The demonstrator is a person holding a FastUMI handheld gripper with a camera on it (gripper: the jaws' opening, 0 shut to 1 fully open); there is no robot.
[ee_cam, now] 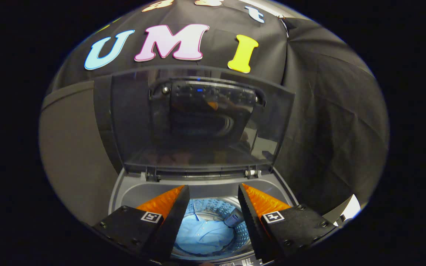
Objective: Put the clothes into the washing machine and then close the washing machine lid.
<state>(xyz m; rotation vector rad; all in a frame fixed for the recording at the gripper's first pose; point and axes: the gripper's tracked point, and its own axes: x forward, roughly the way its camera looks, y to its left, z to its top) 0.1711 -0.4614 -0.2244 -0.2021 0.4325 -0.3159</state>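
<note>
A top-loading washing machine (131, 188) stands in front of me with its dark see-through lid (198, 122) raised upright at the back. Down in the drum lies a light blue shirt (203, 232), seen between my fingers. My gripper (213, 190) hovers above the drum opening, open, with nothing between its fingers. Its tips point toward the lid's hinge (252, 172).
Black cloth hangs behind and to the right of the machine. A grey wall panel (72, 155) stands at its left. A white object (348, 208) shows past the right finger. The machine's control strip (242, 261) sits at its near rim.
</note>
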